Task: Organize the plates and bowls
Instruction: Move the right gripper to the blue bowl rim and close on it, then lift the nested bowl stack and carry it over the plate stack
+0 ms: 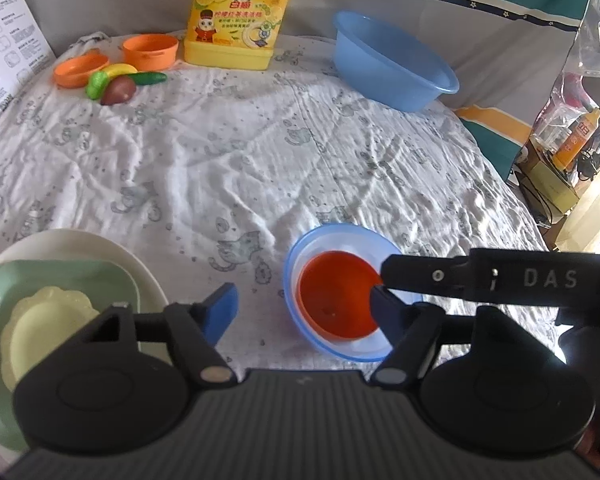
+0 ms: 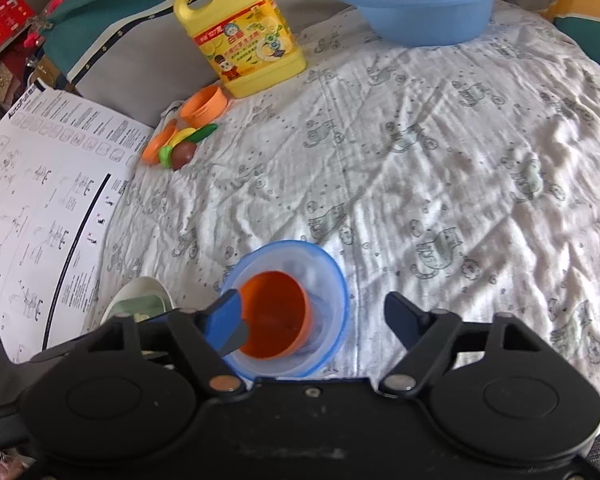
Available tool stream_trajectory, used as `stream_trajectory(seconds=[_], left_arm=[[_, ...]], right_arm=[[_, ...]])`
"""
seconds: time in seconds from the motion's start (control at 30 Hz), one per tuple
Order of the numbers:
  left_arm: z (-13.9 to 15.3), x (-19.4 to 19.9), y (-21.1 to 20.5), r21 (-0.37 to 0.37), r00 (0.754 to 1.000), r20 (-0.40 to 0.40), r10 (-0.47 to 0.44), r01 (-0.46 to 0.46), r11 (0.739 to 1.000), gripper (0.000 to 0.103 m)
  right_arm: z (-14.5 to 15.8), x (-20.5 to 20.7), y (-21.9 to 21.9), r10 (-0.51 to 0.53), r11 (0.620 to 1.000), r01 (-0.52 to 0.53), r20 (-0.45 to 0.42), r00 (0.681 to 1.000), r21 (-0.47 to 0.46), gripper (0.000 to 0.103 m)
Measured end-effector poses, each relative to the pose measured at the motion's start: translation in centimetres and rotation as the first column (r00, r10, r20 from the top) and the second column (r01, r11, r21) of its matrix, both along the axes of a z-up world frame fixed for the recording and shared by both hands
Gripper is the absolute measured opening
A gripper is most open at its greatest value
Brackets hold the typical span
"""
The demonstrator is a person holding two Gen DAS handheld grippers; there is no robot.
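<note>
I find a glossy round orange bowl nested in a translucent blue-rimmed bowl, mouths up, lower centre on the wrinkled cloth. My left gripper and right gripper both stand apart, gripping nothing. Stacked plates lie lower left; a yellow jug and a blue basin stand at the top.
</note>
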State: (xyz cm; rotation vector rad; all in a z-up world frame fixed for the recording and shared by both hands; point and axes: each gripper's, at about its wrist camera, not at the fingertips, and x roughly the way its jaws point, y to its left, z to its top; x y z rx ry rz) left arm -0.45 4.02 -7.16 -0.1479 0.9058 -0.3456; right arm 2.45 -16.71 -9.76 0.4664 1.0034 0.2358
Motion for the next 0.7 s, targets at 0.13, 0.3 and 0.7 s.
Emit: stream_trajectory(seconds=[0.13, 0.3, 0.7], left_arm=[[-0.5, 0.4, -0.2, -0.008, 1.0, -0.016, -0.017, 0.017, 1.0, 0.064], [-1.2, 0.8, -0.3, -0.021, 0.999, -0.038, -0.022, 0.021, 1.0, 0.059], [-2.1, 1.3, -0.6, -0.04, 0.998, -0.066, -0.025, 0.023, 0.999, 0.038]], right_arm=[[-0.3, 0.3, 0.2, 0.004, 1.0, -0.004, -0.007, 1.0, -0.013, 0.063], [-0.9, 0.5, 0.4, 0.011, 1.0, -0.012, -0.032, 0.999, -0.029, 0.053], [-1.5, 1.3, 0.9, 0.011, 0.997, -0.015, -0.046, 0.999, -0.08, 0.03]])
